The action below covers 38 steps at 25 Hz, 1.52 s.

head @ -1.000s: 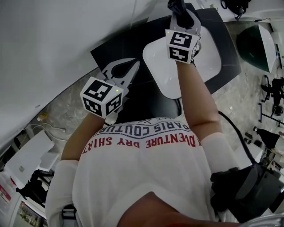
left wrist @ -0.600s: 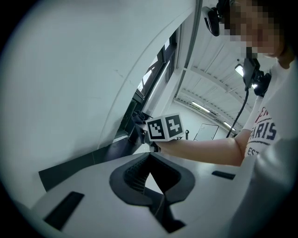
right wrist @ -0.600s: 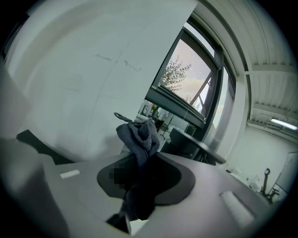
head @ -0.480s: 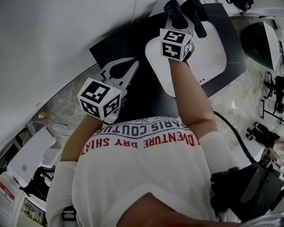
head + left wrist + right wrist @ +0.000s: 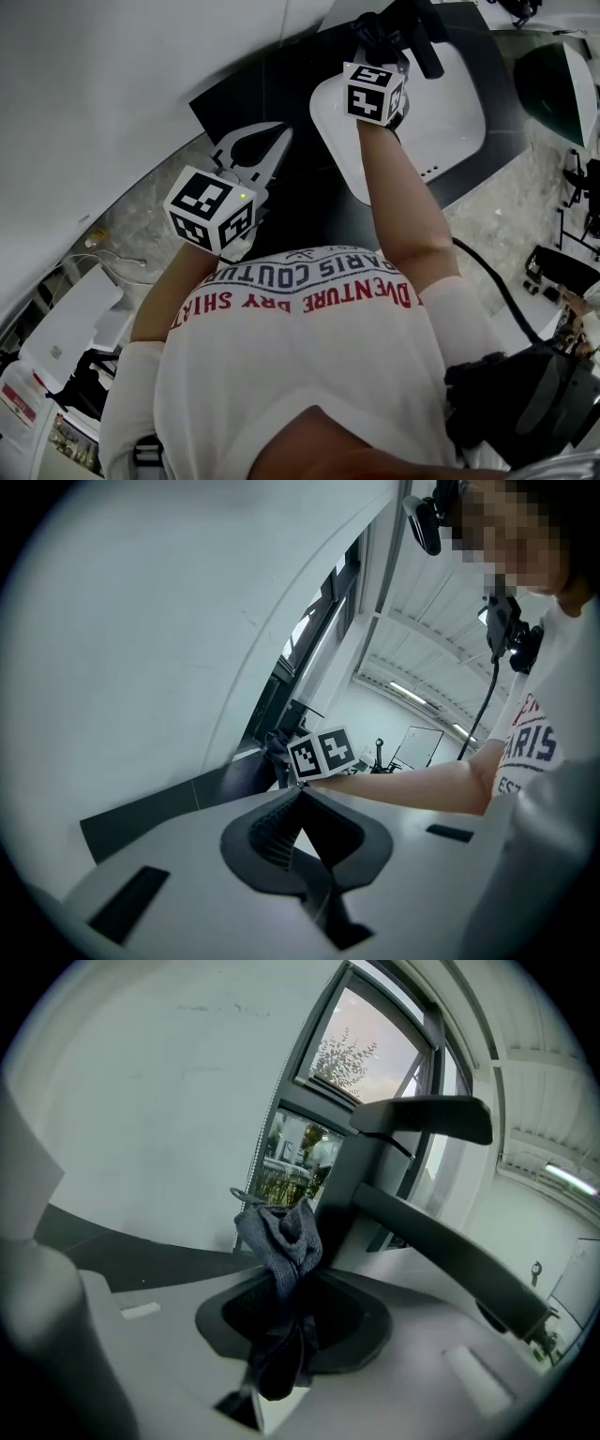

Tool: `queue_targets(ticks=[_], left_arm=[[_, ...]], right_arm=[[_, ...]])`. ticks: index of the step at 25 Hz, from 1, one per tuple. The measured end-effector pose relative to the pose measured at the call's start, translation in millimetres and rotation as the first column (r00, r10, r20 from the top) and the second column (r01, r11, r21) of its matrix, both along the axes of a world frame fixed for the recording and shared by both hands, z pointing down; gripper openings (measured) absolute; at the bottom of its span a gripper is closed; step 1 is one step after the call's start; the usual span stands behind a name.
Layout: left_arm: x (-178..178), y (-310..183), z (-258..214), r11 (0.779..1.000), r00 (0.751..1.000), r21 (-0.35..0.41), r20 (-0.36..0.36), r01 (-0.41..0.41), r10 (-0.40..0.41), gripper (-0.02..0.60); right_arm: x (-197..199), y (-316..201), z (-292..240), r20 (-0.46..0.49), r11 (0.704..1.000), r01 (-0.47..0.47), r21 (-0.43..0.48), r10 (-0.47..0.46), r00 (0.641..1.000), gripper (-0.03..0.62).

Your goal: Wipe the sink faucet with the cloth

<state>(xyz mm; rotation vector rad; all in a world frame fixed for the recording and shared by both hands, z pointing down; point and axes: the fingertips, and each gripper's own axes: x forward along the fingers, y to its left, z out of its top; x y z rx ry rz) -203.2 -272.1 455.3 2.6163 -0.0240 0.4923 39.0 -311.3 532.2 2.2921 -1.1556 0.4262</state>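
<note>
Two grippers show in the head view, but the person's white shirt (image 5: 309,375) eats up the whole lower half. The right gripper (image 5: 372,37) has its tips buried under a dark wad of cloth (image 5: 364,26). The black faucet (image 5: 424,47) is cut off by the top edge. The left gripper (image 5: 272,141) hangs over the dark counter (image 5: 272,84), just left of the white sink (image 5: 450,112).

Left gripper view: jaws pressed together, nothing between them.

Right gripper view: jaws clamped on the grey cloth, which bunches up past the tips right beside the faucet's upright column. The spout and lever reach off to the right. Whether cloth and column actually touch, can't tell.
</note>
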Motion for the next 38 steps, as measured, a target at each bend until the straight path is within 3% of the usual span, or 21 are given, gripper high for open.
queue_targets(ticks=[2, 5, 9, 11, 23, 35, 38], left_arm=[[-0.8, -0.2, -1.5, 1.0, 1.0, 0.001, -0.002, -0.001, 0.001, 0.0], [-2.1, -1.0, -1.8, 1.0, 1.0, 0.001, -0.004, -0.001, 0.001, 0.0], [-0.3, 0.5, -3.7, 1.0, 1.0, 0.002, -0.008, -0.002, 0.002, 0.0], [1.1, 3.2, -6.3, 1.0, 1.0, 0.007, -0.011, -0.005, 0.005, 0.0], [0.5, 9.1, -8.6, 1.0, 1.0, 0.016, -0.01, -0.019, 0.019, 0.0], [5.7, 33.8, -13.3, 0.997, 0.997, 0.024, -0.02, -0.079, 0.079, 0.0], [10.6, 39.3, -13.1, 0.996, 0.996, 0.023, -0.019, -0.089, 0.09, 0.0]], right_arm=[[-3.3, 0.3, -3.5, 0.007, 1.0, 0.001, 0.014, -0.001, 1.0, 0.077], [-17.1, -4.4, -28.7, 0.006, 0.994, 0.02, 0.11, -0.021, 1.0, 0.077], [-27.9, -19.0, -77.8, -0.003, 0.963, 0.025, 0.269, -0.025, 1.0, 0.077], [-20.6, -20.9, -90.9, 0.009, 0.952, 0.003, 0.306, -0.006, 1.0, 0.077], [1.3, -2.5, -99.7, 0.032, 0.941, -0.09, 0.326, 0.084, 0.996, 0.077], [-9.9, 97.4, -103.8, 0.016, 0.933, -0.132, 0.334, 0.135, 0.991, 0.077], [-9.8, 104.3, -103.6, 0.018, 0.93, -0.109, 0.351, 0.109, 0.994, 0.077]])
